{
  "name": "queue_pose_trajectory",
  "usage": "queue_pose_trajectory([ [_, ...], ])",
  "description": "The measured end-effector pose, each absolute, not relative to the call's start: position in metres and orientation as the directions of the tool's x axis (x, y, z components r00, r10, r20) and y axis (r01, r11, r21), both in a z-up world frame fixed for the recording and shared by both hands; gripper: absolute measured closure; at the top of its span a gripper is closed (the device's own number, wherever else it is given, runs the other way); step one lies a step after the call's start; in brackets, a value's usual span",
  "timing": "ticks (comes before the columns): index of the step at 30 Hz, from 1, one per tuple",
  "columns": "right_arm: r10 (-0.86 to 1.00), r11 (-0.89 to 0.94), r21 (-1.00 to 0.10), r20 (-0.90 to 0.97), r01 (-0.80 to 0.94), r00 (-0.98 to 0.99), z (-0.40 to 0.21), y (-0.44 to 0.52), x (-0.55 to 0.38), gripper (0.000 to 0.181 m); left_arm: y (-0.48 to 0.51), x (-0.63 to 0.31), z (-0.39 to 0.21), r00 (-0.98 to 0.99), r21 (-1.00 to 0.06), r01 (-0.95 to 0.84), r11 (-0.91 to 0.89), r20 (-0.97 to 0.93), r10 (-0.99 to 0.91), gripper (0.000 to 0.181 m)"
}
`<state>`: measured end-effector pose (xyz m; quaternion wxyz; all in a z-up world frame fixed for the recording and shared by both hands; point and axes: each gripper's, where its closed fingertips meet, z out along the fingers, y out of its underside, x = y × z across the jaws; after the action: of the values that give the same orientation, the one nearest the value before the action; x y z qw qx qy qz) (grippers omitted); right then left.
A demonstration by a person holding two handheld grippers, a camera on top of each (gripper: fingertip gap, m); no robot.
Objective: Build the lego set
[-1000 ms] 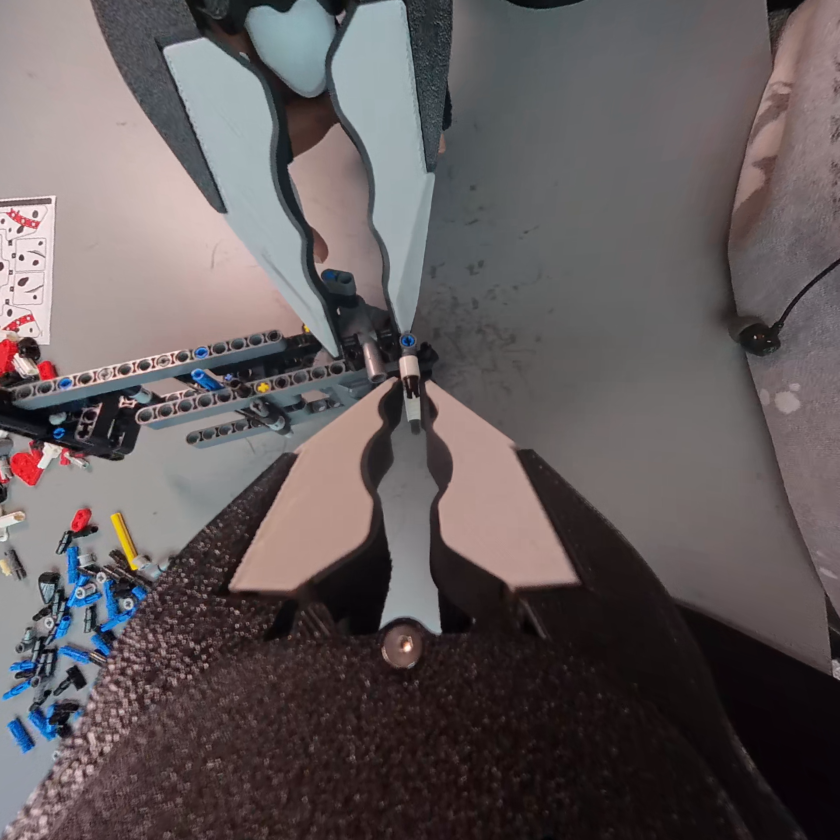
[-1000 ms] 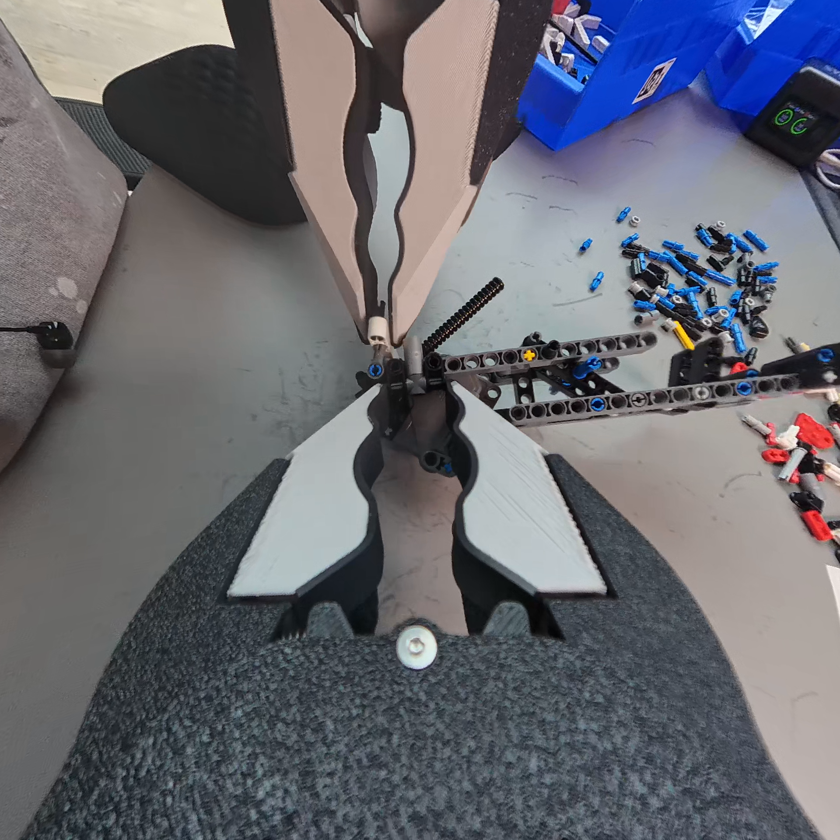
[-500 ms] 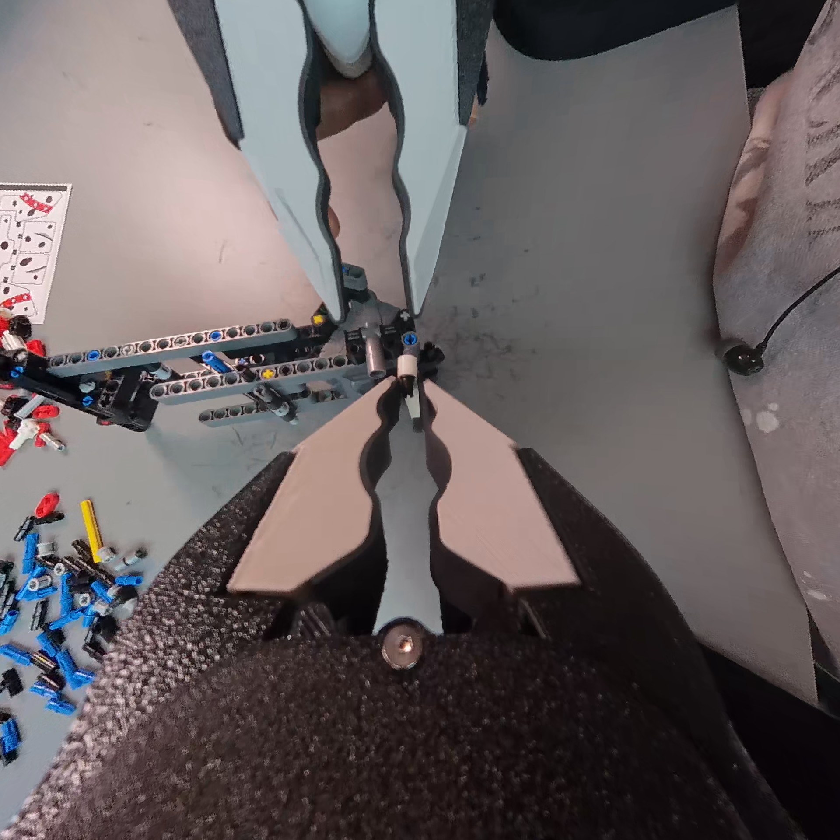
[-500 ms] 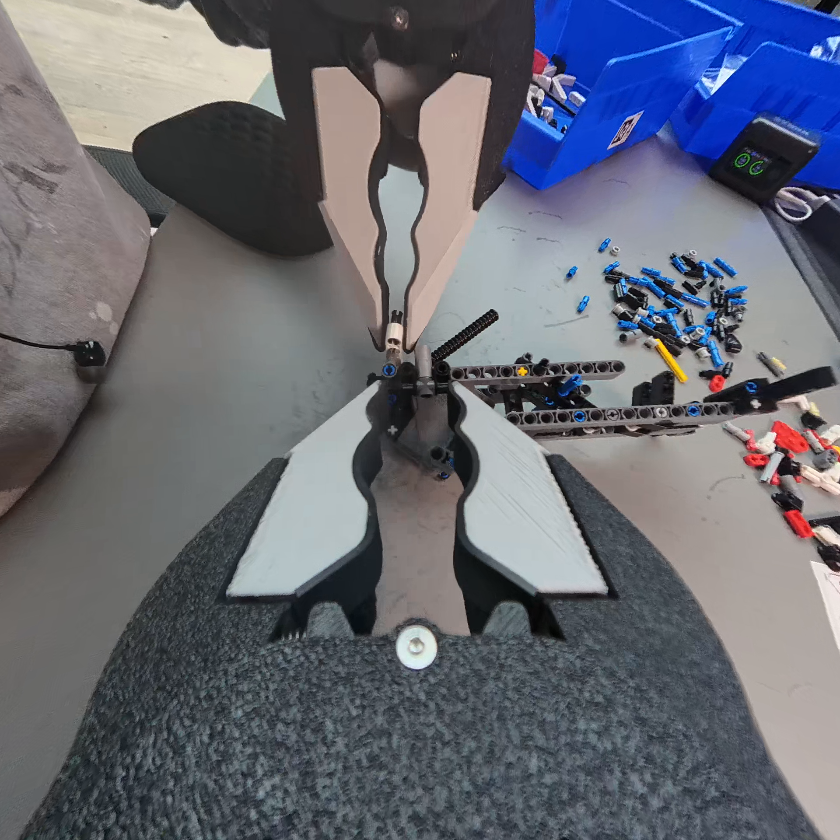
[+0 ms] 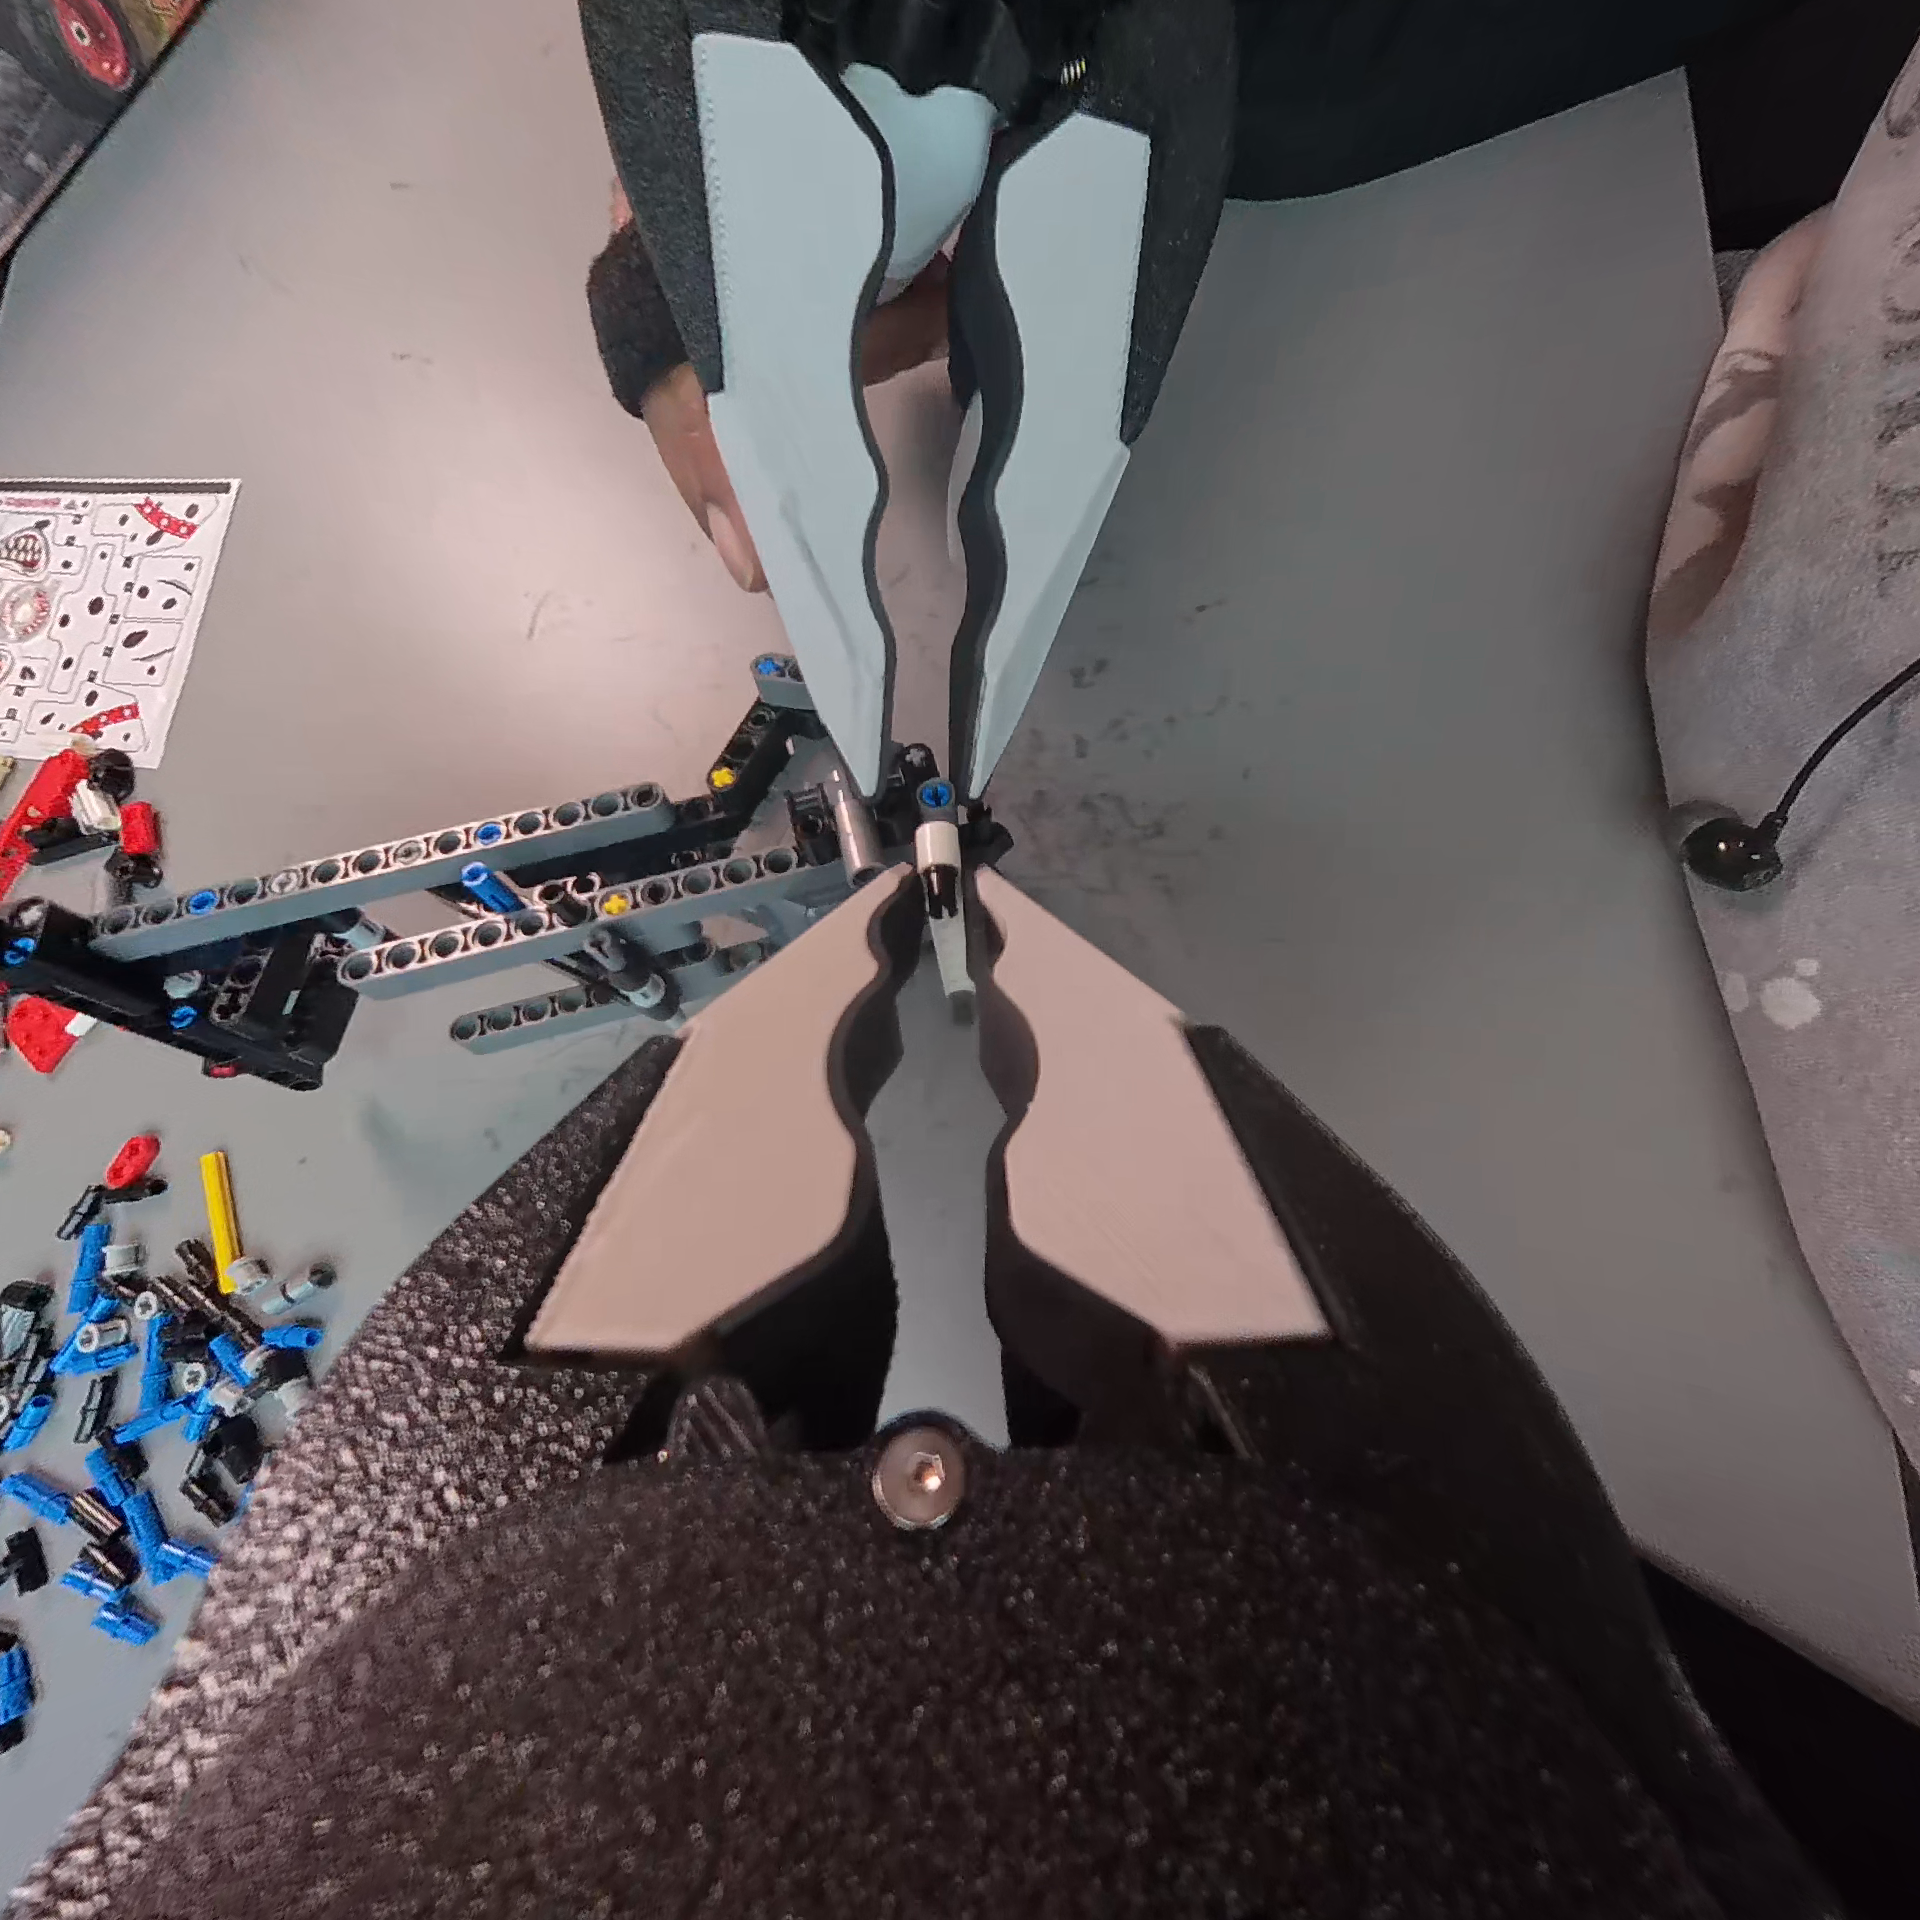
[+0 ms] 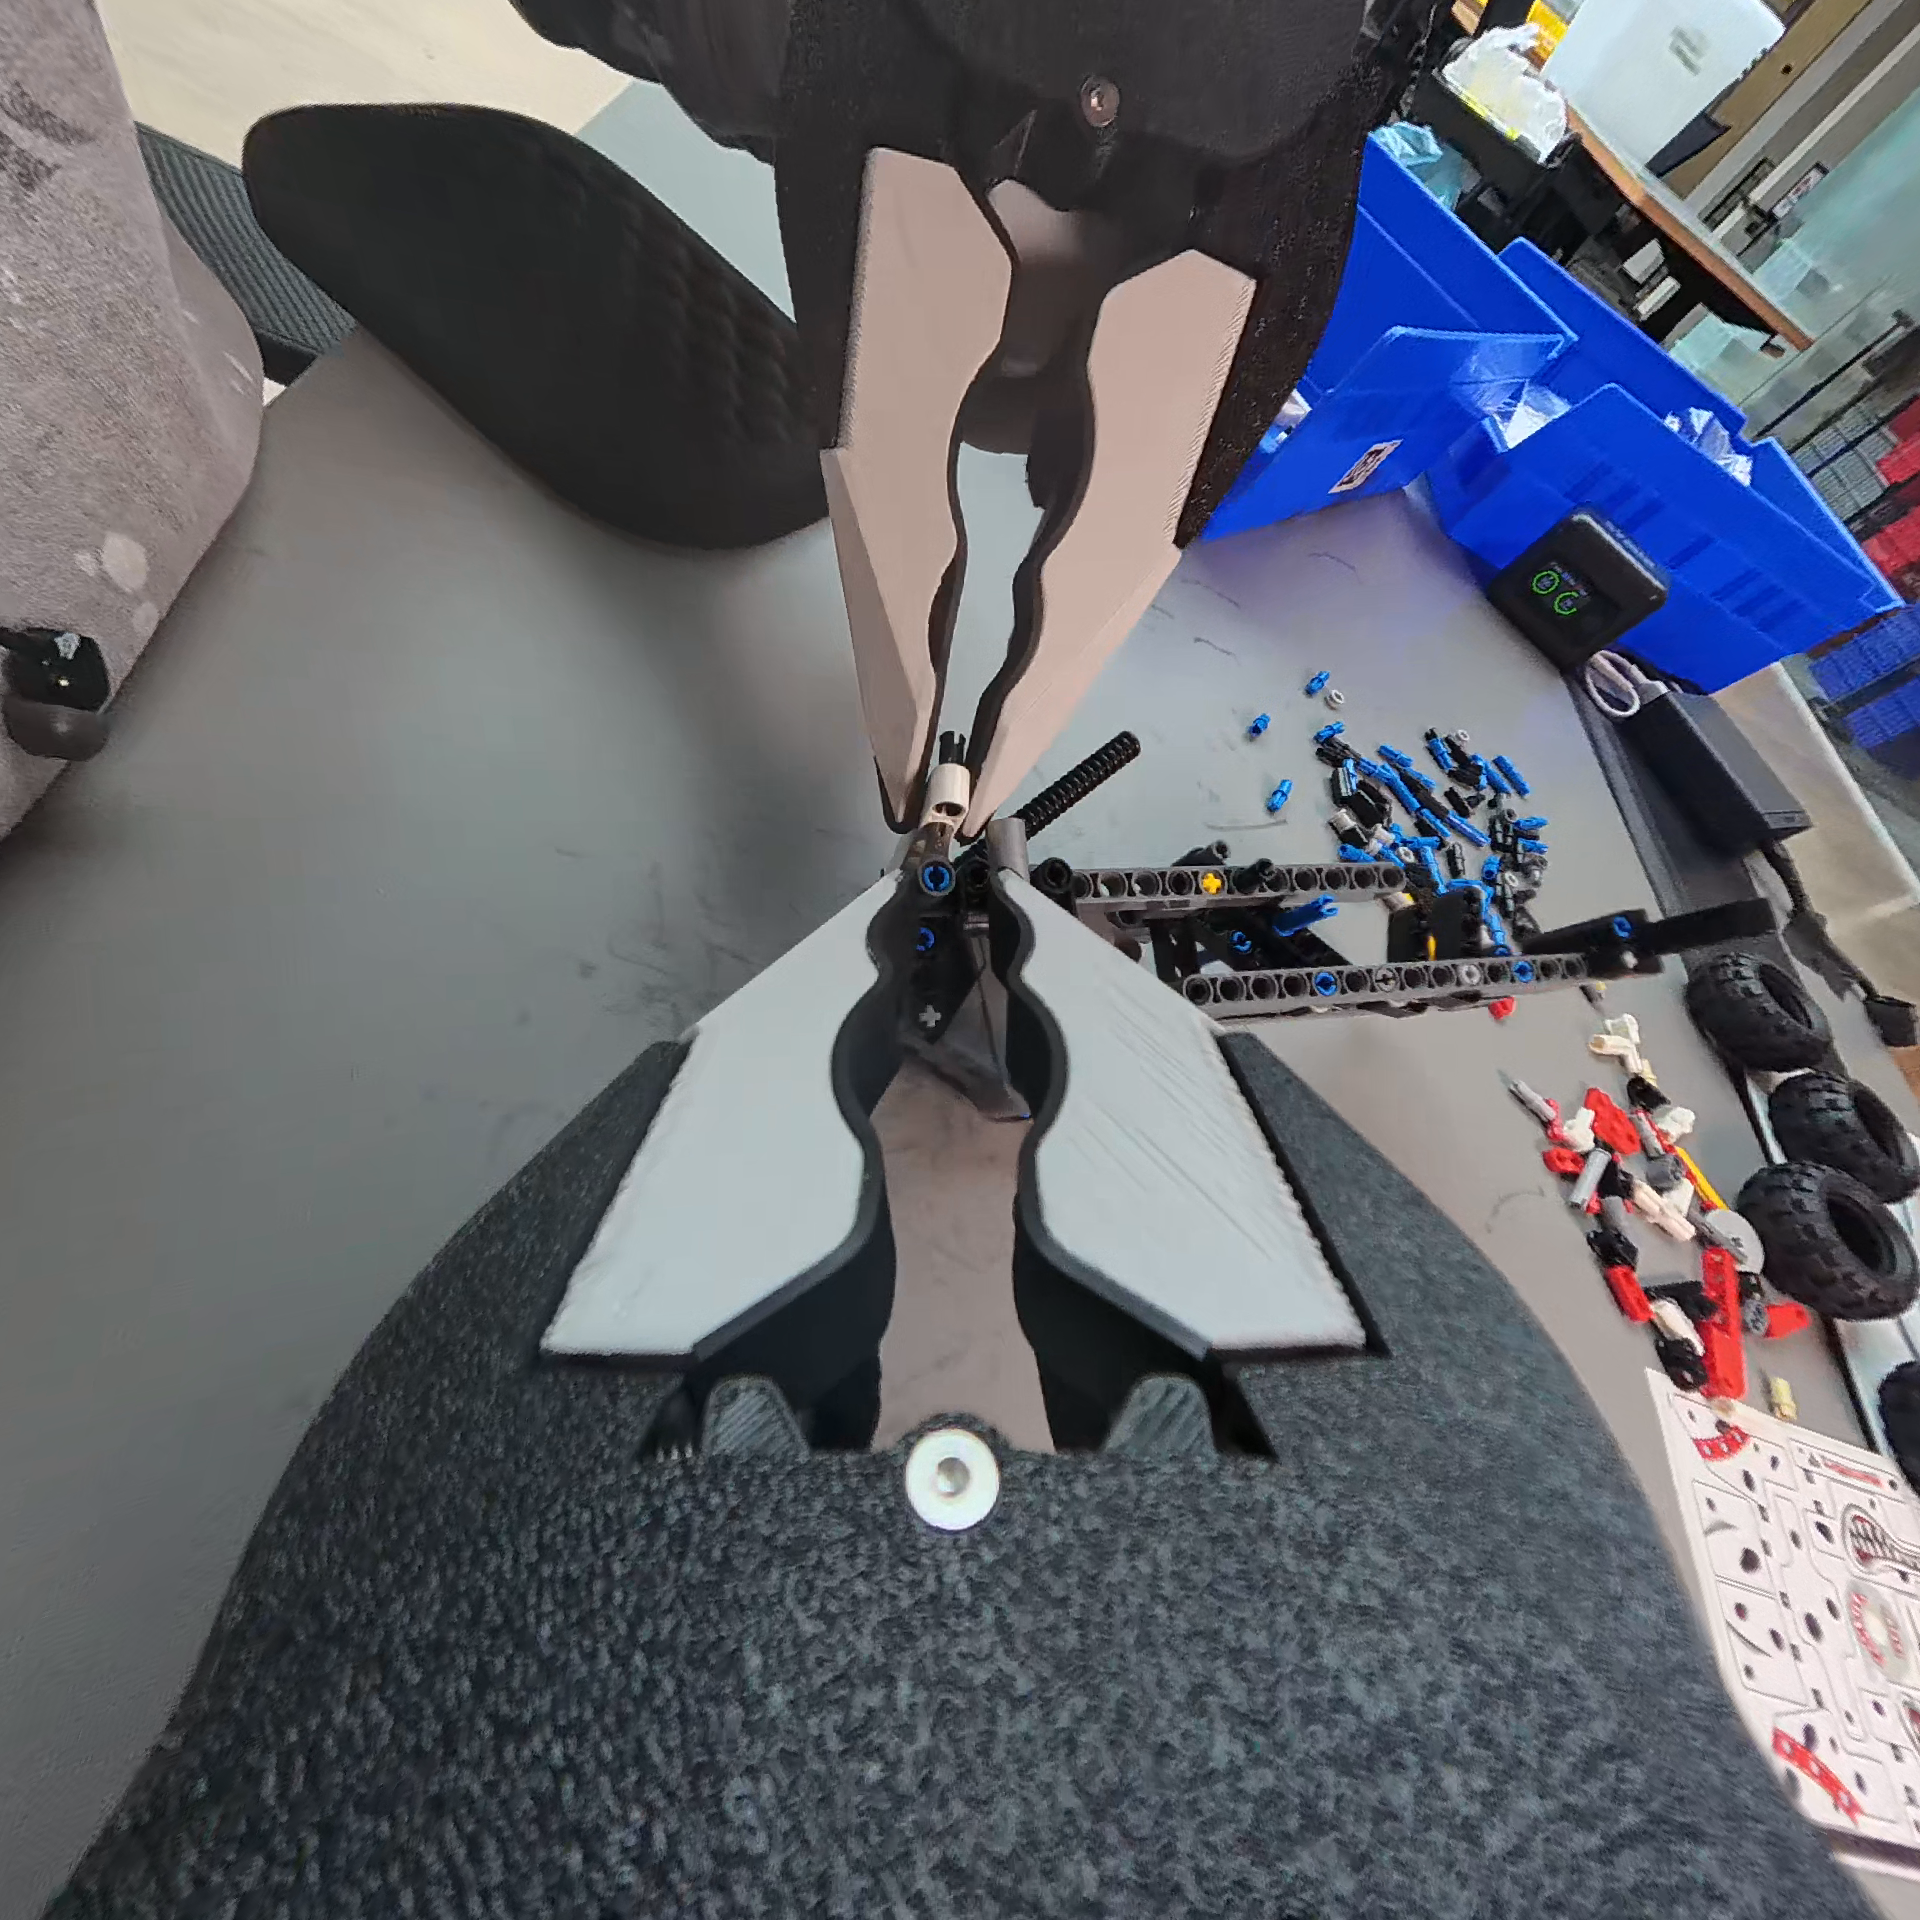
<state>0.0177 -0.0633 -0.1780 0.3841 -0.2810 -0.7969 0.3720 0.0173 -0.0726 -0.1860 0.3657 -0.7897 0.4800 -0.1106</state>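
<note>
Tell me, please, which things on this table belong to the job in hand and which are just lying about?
In use:
- left gripper, shut on the small white connector
- right gripper, shut on the grey beam frame

Lying about:
- loose blue and black pins
- red pieces
- black tyres
- sticker sheet
- blue bins

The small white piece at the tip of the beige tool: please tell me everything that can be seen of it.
The small white piece is a short plastic sleeve on a thin black pin whose ribbed end sticks out behind it. The left tool pinches it between its beige fingertips, pointing it at the end of the grey beam frame, beside a blue pin. The right tool grips that end of the frame.
</note>
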Motion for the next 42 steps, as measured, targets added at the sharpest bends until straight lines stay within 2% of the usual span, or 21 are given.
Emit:
queue_pose_trajectory([
  [19,0.738,0.487,-0.86,0.312,0.152,-0.598,-0.179,-0.067,0.017,0.175,-0.074,0.018,-0.187,0.404,-0.621,-0.75,-0.225,-0.162,-0.9,0.174],
  [26,0.759,0.468,-0.873,0.316,0.139,-0.57,-0.172,-0.062,0.012,0.181,-0.069,0.025,-0.187,0.446,-0.629,-0.738,-0.244,-0.183,-0.876,0.173],
  [31,0.775,0.416,-0.9,0.276,0.13,-0.569,-0.168,-0.064,0.017,0.18,-0.072,0.027,-0.187,0.511,-0.672,-0.679,-0.296,-0.144,-0.847,0.172],
  [36,0.752,0.453,-0.875,0.272,0.17,-0.6,-0.171,-0.051,0.027,0.167,-0.073,0.015,-0.186,0.559,-0.707,-0.633,-0.317,-0.134,-0.818,0.172],
  [42,0.775,0.468,-0.86,0.289,0.204,-0.563,-0.18,-0.054,0.014,0.171,-0.07,0.009,-0.186,0.661,-0.777,-0.537,-0.328,-0.146,-0.736,0.171],
])
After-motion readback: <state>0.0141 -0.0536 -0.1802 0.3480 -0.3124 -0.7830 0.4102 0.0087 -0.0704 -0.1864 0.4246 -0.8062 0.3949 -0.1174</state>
